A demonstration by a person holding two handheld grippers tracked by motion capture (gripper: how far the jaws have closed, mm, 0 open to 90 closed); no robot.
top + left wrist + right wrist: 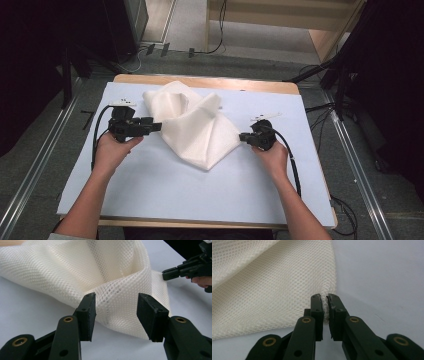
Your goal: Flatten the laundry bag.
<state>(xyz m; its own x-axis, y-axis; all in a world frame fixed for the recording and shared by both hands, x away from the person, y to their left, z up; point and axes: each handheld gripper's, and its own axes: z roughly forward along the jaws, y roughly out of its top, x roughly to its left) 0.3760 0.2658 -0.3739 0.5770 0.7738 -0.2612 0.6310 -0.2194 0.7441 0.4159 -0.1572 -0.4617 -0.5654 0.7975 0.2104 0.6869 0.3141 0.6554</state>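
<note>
My right gripper has its fingers clenched on the mesh cloth's right edge. It lies crumpled mid-desk. The left gripper is released, cloth fold between its fingers untouched. I'd pinch that fold deep before pulling, so it spreads evenly.

Grey carpet floor, wooden shelf

No legible text, label or number anywhere (not even on the gripper bodies)
</note>
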